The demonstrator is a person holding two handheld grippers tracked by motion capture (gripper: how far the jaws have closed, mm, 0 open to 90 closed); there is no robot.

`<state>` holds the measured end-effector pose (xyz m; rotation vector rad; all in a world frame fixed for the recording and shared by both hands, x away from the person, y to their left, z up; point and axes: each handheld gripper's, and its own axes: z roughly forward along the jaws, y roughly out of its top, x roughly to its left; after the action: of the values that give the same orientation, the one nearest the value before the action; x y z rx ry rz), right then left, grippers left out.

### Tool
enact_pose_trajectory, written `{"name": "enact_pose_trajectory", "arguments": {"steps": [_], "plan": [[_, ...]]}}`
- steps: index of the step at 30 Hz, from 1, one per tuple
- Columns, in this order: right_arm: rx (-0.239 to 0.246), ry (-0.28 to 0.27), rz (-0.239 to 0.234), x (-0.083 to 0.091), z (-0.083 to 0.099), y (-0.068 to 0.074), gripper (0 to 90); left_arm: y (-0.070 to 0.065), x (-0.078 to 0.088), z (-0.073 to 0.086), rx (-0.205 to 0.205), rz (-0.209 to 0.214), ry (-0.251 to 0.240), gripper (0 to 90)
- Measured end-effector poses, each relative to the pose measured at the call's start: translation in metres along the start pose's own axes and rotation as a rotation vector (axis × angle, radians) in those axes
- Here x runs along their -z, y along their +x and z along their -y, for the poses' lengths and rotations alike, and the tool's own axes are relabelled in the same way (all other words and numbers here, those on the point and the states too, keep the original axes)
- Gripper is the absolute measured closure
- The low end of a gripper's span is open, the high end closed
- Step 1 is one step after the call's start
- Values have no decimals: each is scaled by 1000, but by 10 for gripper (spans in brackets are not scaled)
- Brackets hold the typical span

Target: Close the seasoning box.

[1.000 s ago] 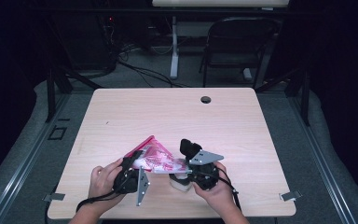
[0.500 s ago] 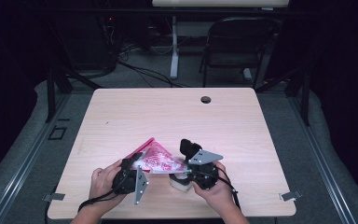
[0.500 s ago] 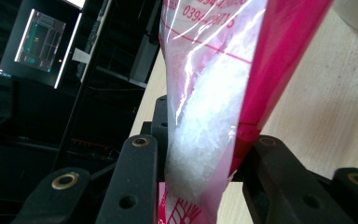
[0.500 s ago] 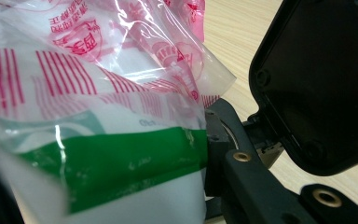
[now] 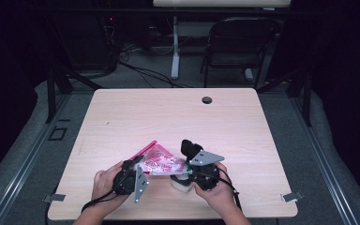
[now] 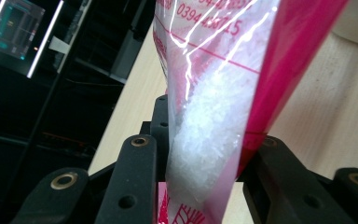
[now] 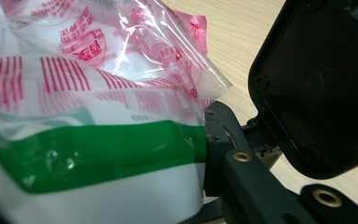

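Note:
A clear plastic bag printed in red, with white crystals inside, is held near the table's front edge between both grippers. My left gripper grips its left end. In the left gripper view the bag runs up between the two jaws, which press on it from both sides. My right gripper holds the right end. In the right gripper view the bag, with a green stripe, lies against one black finger and hides the other.
A white round object sits on the table under the right gripper. A cable hole lies near the far edge. A black casing looms close in the right gripper view. A chair stands beyond the table.

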<state>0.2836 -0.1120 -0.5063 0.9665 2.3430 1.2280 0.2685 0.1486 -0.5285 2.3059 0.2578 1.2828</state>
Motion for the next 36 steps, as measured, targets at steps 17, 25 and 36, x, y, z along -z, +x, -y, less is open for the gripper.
{"name": "enact_pose_trajectory", "arguments": {"steps": [17, 25, 36], "plan": [[9, -18, -6, 0, -3, 3, 900, -3, -8, 7, 124, 87, 13, 729], [17, -19, -12, -3, -6, 4, 900, -4, -9, 12, 213, 140, 11, 719], [49, -2, -9, -7, -8, 7, 900, -9, -17, 18, 279, 199, 22, 690]]}}
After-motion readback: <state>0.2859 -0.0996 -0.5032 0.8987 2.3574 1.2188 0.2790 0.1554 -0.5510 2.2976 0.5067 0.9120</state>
